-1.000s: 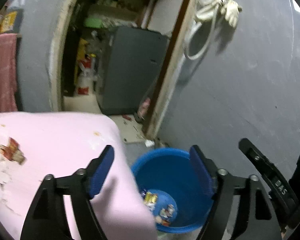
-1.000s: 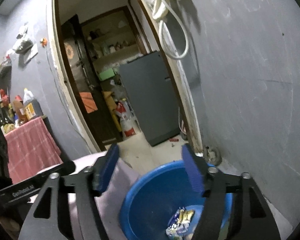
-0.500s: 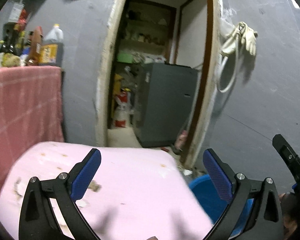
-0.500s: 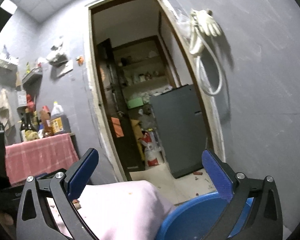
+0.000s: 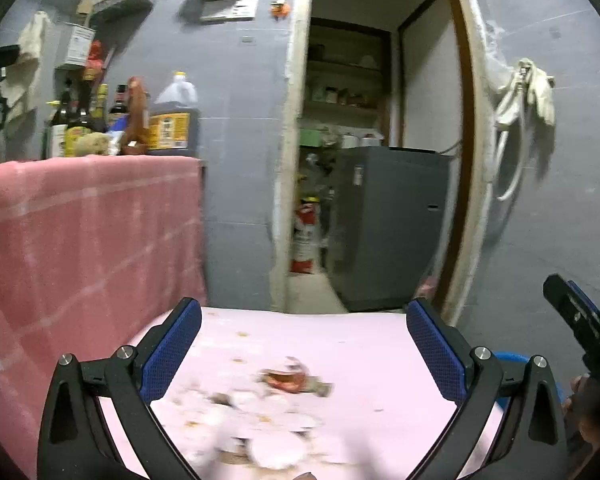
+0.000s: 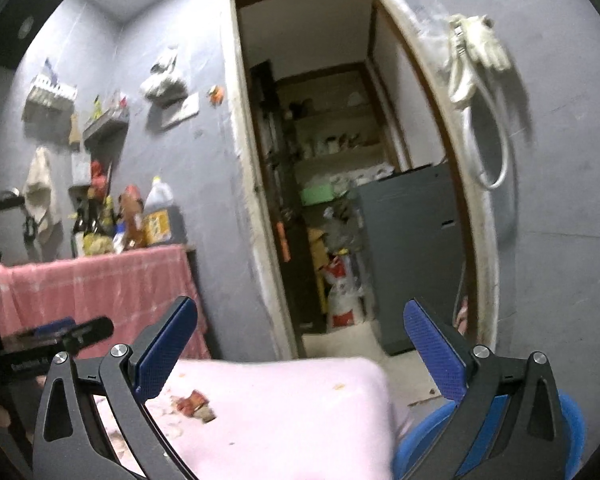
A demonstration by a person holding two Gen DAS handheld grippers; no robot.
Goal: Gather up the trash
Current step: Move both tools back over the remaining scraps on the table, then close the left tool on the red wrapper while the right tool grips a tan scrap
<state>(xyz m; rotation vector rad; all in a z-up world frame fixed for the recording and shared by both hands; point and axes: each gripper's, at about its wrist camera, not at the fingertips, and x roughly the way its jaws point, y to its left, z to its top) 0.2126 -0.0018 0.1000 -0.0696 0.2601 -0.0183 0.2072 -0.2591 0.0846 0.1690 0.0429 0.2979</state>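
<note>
A red crumpled wrapper [image 5: 290,378] lies on the pink table [image 5: 360,344] among white scraps [image 5: 276,444]. My left gripper [image 5: 302,350] is open and empty above the table, with the wrapper between and below its fingers. My right gripper [image 6: 300,354] is open and empty over the table's right part; the wrapper [image 6: 194,402] shows at its lower left. The blue bin [image 6: 572,420] stands beside the table's right edge, only its rim in view; it also shows in the left wrist view [image 5: 512,358].
A counter with a pink checked cloth [image 5: 80,232] holding bottles [image 5: 172,120] stands left. A doorway [image 5: 360,200] ahead opens onto a grey cabinet [image 5: 392,224]. A hose and gloves [image 5: 524,96] hang on the grey wall at right.
Both grippers have lifted and swung left from over the blue bin to over the pink table, and their jaws have opened wider. The bin's inside has left view.
</note>
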